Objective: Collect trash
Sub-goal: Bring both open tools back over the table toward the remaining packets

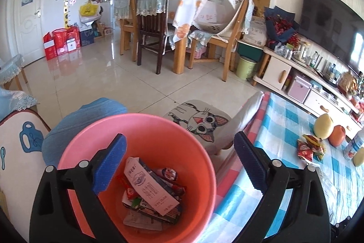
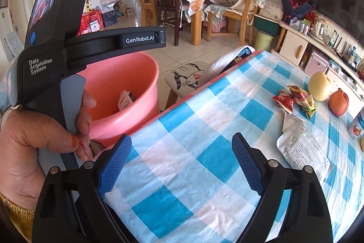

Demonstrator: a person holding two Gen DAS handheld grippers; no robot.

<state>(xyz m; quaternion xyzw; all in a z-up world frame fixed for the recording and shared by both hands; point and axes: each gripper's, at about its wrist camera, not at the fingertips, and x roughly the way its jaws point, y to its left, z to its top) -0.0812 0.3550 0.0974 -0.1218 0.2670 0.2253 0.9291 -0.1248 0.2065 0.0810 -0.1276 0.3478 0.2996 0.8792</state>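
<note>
A pink bin [image 1: 141, 133] stands on the floor beside the table, holding a white carton [image 1: 150, 188] and several wrappers. My left gripper [image 1: 179, 163] hangs open above the bin's mouth, nothing between its blue pads [image 1: 109, 165]. My right gripper [image 2: 182, 161] is open over the blue checked tablecloth [image 2: 204, 129], empty. On the cloth lie a crumpled red and yellow wrapper [image 2: 295, 99] and a silver foil packet [image 2: 300, 142] to the right of my right gripper. The same wrapper [image 1: 310, 148] shows in the left wrist view. The bin [image 2: 120, 92] appears left of the table.
A pear [image 2: 319, 88] and an orange fruit [image 2: 339, 101] sit past the wrapper. A hand [image 2: 41, 142] holds the left gripper's handle at the left. A cat-print stool [image 1: 200, 122] stands by the bin. Dining chairs [image 1: 150, 24] and a TV cabinet [image 1: 307, 74] lie beyond.
</note>
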